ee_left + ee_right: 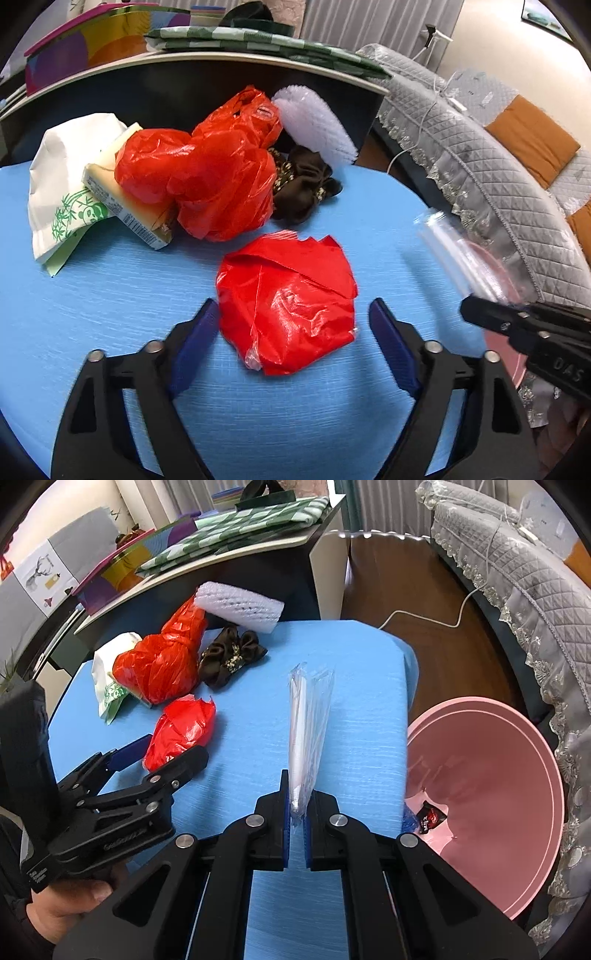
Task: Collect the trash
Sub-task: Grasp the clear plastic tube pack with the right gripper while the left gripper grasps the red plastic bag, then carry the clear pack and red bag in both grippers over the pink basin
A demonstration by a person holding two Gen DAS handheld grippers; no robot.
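Observation:
A flattened red plastic wrapper [288, 302] lies on the blue table [110, 295]. My left gripper [294, 306] is open, and its blue pads [199, 332] stand on either side of the wrapper without pressing it. The right wrist view shows the same left gripper [173, 747] over the red wrapper [181, 731]. My right gripper [300, 790] is shut on a clear plastic wrapper [308, 716] that sticks up from its jaws, near the table's right edge. That clear wrapper [454, 243] appears blurred at the right of the left wrist view.
A pink bin [517, 812] stands on the floor right of the table, with a dark wrapper [430, 818] inside. Farther back lie a large red bag [207, 173], a white panda-print bag [62, 177], a flat box [122, 199], a brown scrunchie [303, 184] and white foam netting [314, 122].

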